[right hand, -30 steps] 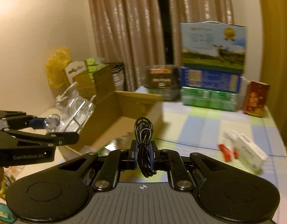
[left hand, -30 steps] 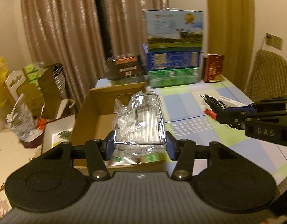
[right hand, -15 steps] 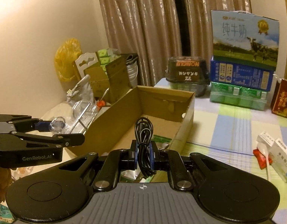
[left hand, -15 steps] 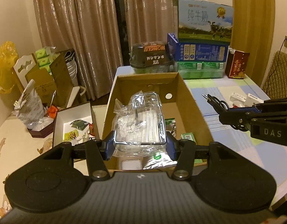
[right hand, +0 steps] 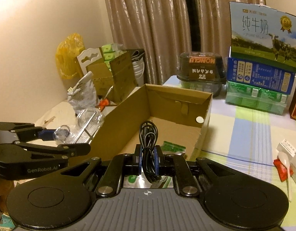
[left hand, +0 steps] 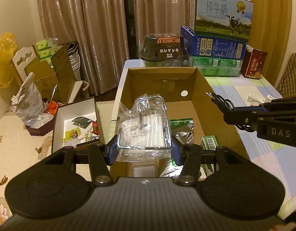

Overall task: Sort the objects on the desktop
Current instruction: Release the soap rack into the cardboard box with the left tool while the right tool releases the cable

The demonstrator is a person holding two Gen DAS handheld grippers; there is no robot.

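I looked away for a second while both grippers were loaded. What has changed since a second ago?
Both grippers have come in over the cardboard box, whose inside is now in plain view: the left gripper with the clear plastic pack, the right gripper with the coiled black cable. Neither took hold of anything new or let go. The milk cartons and the items on the table stayed put.

left tongs point(left hand: 144, 147): now over the near end of the cardboard box point(left hand: 215, 88), no longer beside its outer wall; the box floor shows beneath them
plastic packet point(left hand: 143, 127): carried along, now hanging above the box's inside
right tongs point(right hand: 148, 161): shifted left, from over the tabletop point(right hand: 250, 134) to over the box's near end
black cable point(right hand: 148, 140): carried along, now above the box floor
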